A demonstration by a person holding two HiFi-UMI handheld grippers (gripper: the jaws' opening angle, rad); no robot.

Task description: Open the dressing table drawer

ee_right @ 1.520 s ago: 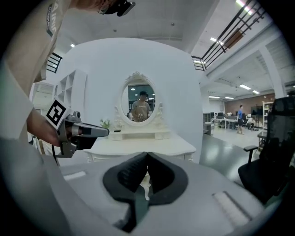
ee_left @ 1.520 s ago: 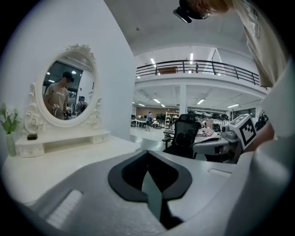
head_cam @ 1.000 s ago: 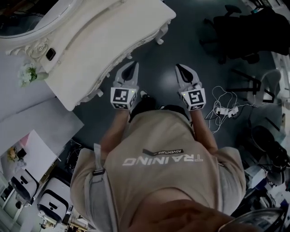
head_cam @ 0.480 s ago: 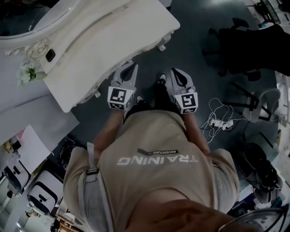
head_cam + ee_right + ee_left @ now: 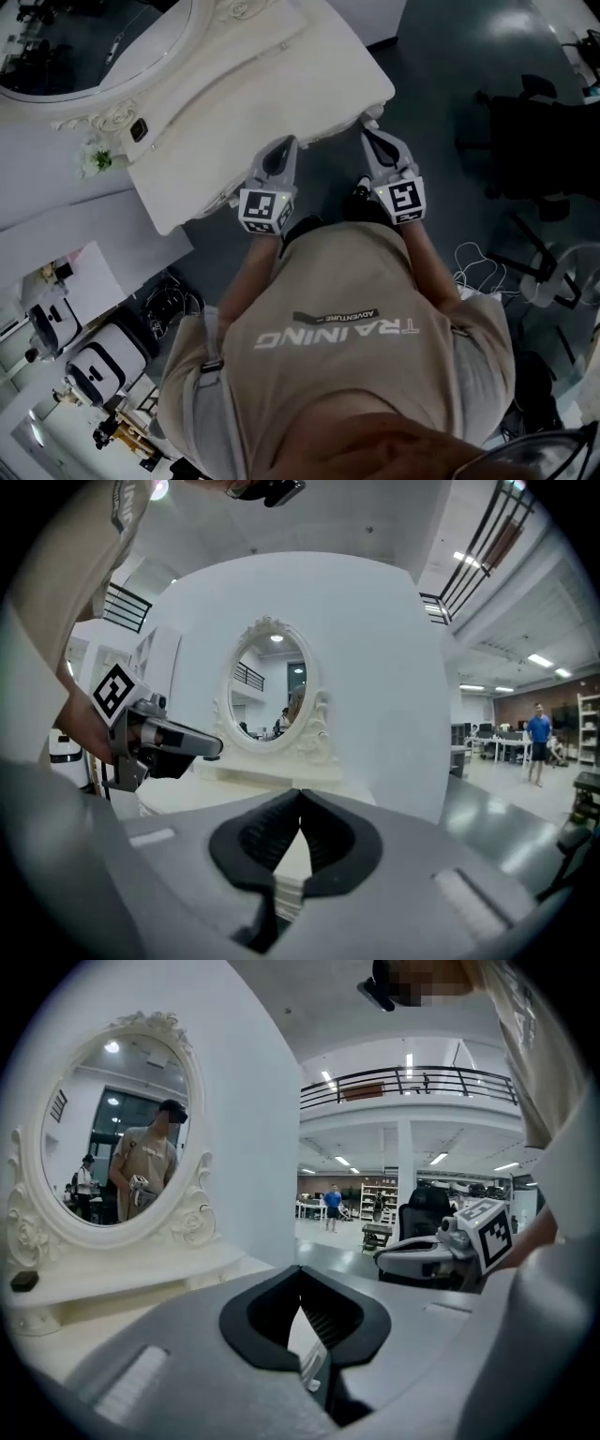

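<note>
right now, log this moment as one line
phase: pre-grasp | left gripper: shut, empty | right gripper: shut, empty | both near dressing table front edge | drawer: not gripped

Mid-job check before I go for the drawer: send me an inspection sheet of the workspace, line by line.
Surface: white dressing table, top mostly bare.
Job's things: the table carries an oval mirror; the drawer front does not show from above, and no drawer is seen pulled out.
Clutter: small dark object at the mirror's base; flower sprig beside the mirror frame.
Grippers: left gripper and right gripper both shut, nothing between the jaws, tips near the table's front edge; contact cannot be told.
Cables: white cables on the floor at right.
Surroundings: dark floor, office chair, white machines at lower left.
</note>
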